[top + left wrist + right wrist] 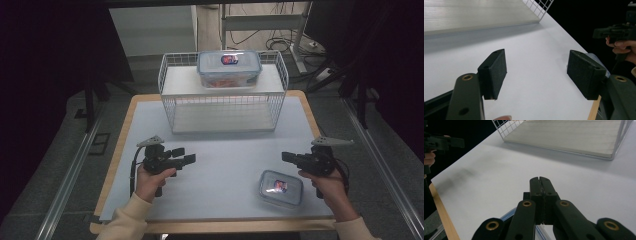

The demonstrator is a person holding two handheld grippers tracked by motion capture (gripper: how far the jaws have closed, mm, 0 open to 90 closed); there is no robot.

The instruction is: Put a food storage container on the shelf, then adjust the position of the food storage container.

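Forearms in cream sleeves enter from the bottom edge of the high view, nearest the camera, each hand holding a black two-jaw gripper above the table.

White rectangular table top with a pale wooden edge [225, 165]: largest item, fills the centre of the scene.

White wire shelf rack with two pale boards [223, 97]: stands at the far side of the table, centred. Its lower board rests on the table surface; its upper board carries one box.

Large clear plastic food box with a blue-grey clip lid and a red-and-blue label [229, 68]: sits flat on the upper board of the rack, roughly mid-width, well apart from both grippers.

Small clear plastic lidded box with the same kind of label [281, 188]: lies flat on the table near the front right, just beside the right hand and touching neither gripper. In the right gripper view a strip of its clear blue-tinted rim [507, 214] shows beneath the jaws.

Left gripper [186, 157]: held over the front left of the table, pointing toward the right. Jaws stand wide apart with bare table between them, as the left gripper view [536, 72] shows. Nothing held.

Right gripper [286, 156]: held over the front right, pointing toward the left, facing the other gripper across a wide gap. Jaws pressed together, pad against pad [541, 185], nothing between them.
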